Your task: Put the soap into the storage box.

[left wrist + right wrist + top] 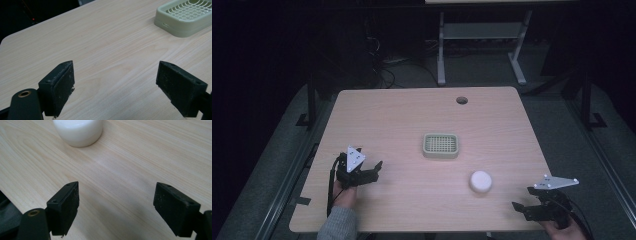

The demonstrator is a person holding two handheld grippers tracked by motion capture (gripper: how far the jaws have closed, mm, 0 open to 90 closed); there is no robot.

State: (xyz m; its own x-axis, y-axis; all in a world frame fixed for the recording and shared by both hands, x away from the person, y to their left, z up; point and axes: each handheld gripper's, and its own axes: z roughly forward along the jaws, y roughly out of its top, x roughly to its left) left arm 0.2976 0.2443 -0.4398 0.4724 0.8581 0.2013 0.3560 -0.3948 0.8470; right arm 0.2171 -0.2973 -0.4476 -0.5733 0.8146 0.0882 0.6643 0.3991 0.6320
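Lying nearer the right gripper, the puck sits upper-left of its wide-open, empty jaws.

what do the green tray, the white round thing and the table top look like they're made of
The green tray looks like moulded plastic: pale, matte, with a one-piece grid on top. The white round thing has a smooth, slightly glossy surface, perhaps soap or plastic; the look leaves it open. The table top shows light wood grain with a flat sheen, probably laminate rather than solid wood.
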